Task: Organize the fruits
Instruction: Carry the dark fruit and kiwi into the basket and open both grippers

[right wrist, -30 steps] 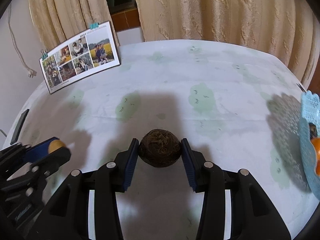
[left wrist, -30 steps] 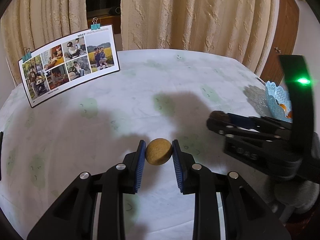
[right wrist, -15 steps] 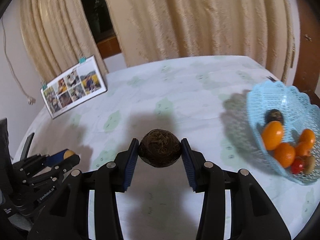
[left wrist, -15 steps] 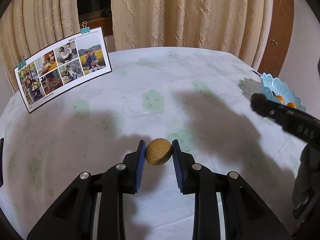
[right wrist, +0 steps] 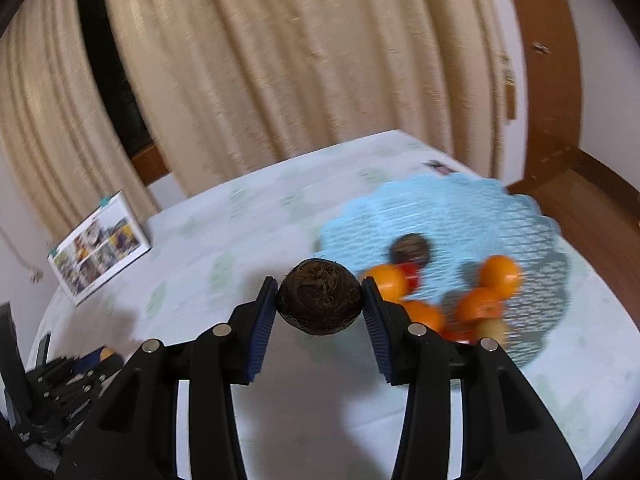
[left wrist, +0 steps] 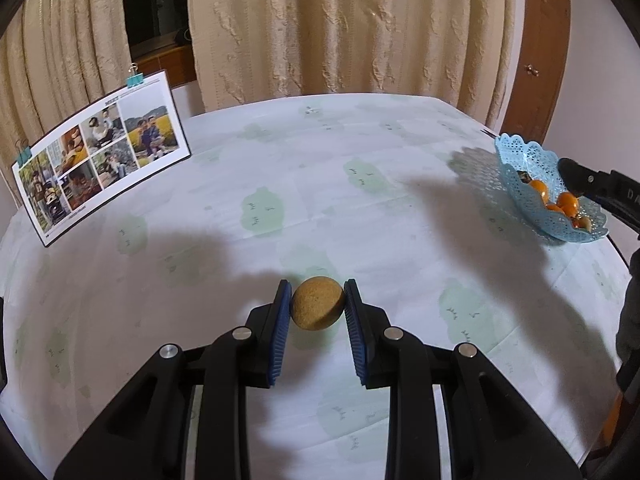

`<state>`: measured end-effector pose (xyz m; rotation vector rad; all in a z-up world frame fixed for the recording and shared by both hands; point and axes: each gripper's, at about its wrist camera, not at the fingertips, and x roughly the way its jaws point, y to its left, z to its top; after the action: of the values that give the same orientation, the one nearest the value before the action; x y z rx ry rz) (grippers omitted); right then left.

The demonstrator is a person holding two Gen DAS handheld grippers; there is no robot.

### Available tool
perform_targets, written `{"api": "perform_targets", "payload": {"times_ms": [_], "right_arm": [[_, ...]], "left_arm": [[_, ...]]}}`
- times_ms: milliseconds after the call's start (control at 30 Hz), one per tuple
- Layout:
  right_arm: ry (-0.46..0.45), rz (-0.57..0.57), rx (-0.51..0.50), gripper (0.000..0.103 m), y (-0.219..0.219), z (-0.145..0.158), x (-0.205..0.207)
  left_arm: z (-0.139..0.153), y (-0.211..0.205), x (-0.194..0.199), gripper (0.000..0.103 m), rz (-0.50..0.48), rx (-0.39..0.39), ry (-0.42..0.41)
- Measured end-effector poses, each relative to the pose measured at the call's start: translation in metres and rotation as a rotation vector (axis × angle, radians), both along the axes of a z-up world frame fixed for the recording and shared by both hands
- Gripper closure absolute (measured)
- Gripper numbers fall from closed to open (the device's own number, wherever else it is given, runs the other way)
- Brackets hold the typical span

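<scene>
My right gripper (right wrist: 320, 309) clamps a dark, fibrous round fruit (right wrist: 319, 298) at its widest girth, just short of the pale blue lattice basket (right wrist: 460, 208); it looks firm, rough and fairly light, though blur hides detail. My left gripper (left wrist: 317, 307) pinches a matte tan ball-shaped fruit (left wrist: 317, 303) above the tablecloth (left wrist: 320, 184), well apart from the basket.

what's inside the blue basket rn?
In the blue basket: several orange fruits, one dark brown round fruit, something red and a pale piece, both blurred. The right hand-held gripper and its dark fruit cover the near-left part.
</scene>
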<state>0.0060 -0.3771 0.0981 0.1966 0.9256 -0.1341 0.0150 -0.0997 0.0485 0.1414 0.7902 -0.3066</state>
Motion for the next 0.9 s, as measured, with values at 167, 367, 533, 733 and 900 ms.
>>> {"api": "perform_targets", "payload": {"times_ms": [167,367,533,733,900], "right_arm": [[-0.007,-0.122,0.045,0.058,-0.054,0.005,-0.006],[0.023,-0.201,0.078,0.058,-0.091,-0.006,-0.005],[0.041,-0.195,0.092,0.058,-0.096,-0.016,-0.001],[0.02,-0.192,0.102,0.056,-0.1,-0.016,0.0],[-0.049,-0.232,0.091,0.05,-0.108,-0.005,-0.013]], "left_arm": [[0.0,-0.014,-0.001,0.076,-0.022,0.007,0.002],[0.004,-0.032,-0.004,0.076,-0.056,0.015,-0.005],[0.006,-0.045,-0.005,0.076,-0.072,0.026,-0.009],[0.009,-0.061,-0.007,0.076,-0.099,0.04,-0.013],[0.012,-0.079,-0.008,0.076,-0.126,0.048,-0.019]]}}
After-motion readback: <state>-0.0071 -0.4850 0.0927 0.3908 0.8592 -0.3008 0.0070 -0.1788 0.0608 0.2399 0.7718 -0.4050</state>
